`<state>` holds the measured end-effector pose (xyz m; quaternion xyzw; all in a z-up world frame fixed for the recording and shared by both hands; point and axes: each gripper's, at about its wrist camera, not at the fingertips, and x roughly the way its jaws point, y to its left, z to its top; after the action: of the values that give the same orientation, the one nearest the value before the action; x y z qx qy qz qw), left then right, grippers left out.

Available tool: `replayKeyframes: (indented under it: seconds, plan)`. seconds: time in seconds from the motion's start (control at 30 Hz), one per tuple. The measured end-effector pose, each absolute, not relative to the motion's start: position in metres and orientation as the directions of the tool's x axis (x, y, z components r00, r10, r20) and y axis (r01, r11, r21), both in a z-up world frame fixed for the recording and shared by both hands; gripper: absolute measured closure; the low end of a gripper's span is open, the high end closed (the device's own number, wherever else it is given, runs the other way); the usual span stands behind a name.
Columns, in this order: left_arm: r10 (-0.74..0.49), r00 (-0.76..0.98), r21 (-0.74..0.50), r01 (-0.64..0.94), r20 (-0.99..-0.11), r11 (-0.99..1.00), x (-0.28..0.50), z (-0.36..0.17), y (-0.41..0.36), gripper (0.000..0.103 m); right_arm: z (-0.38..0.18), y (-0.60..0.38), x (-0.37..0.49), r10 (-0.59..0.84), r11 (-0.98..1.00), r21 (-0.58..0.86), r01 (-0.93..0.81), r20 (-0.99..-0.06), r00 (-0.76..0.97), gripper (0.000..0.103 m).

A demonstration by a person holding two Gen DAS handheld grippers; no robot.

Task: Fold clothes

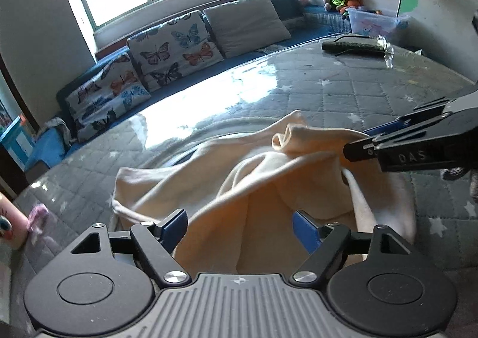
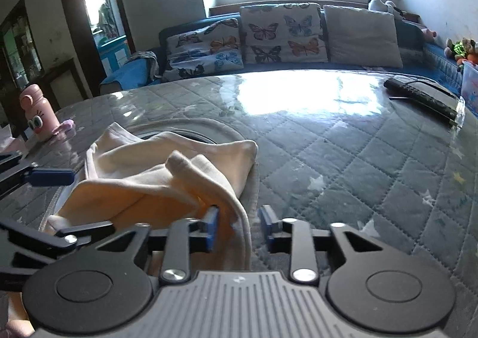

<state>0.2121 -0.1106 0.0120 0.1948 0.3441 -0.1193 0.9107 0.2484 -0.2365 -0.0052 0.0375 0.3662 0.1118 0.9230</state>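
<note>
A cream garment (image 1: 254,188) lies bunched on the grey quilted table cover (image 1: 373,90). My left gripper (image 1: 240,229) is open, its blue pads on either side of the cloth's near fold without closing on it. My right gripper (image 1: 355,143) reaches in from the right over the garment's upper edge. In the right wrist view the garment (image 2: 167,176) lies to the left, and my right gripper (image 2: 239,227) is open with a fold of the cloth's edge hanging between its blue pads. The left gripper's blue fingertip (image 2: 52,177) shows at the left edge.
A black remote-like device (image 1: 354,45) and a clear plastic piece lie at the far right of the table. A pink bottle (image 2: 37,112) stands at the left edge. A sofa with butterfly cushions (image 2: 280,33) runs behind the table, with toys and a storage box (image 1: 376,19).
</note>
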Motion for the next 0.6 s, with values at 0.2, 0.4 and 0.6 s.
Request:
replayKeyframes:
  seconds: [0.2, 0.4, 0.6]
  plan:
    - [-0.059, 0.769, 0.344, 0.351, -0.636, 0.871, 0.22, 0.014, -0.12, 0.02, -0.002, -0.231, 0.256, 0.25, 0.967, 0.128, -0.222, -0.658, 0.71, 0.051]
    - [-0.069, 0.779, 0.374, 0.375, -0.624, 0.848, 0.224, 0.013, -0.126, 0.02, -0.005, -0.227, 0.269, 0.236, 0.967, 0.091, -0.237, -0.673, 0.701, 0.058]
    - [-0.091, 0.778, 0.433, 0.439, -0.622, 0.787, 0.221, 0.0, -0.138, 0.02, -0.008, -0.242, 0.266, 0.151, 0.988, 0.079, -0.133, -0.674, 0.723, 0.061]
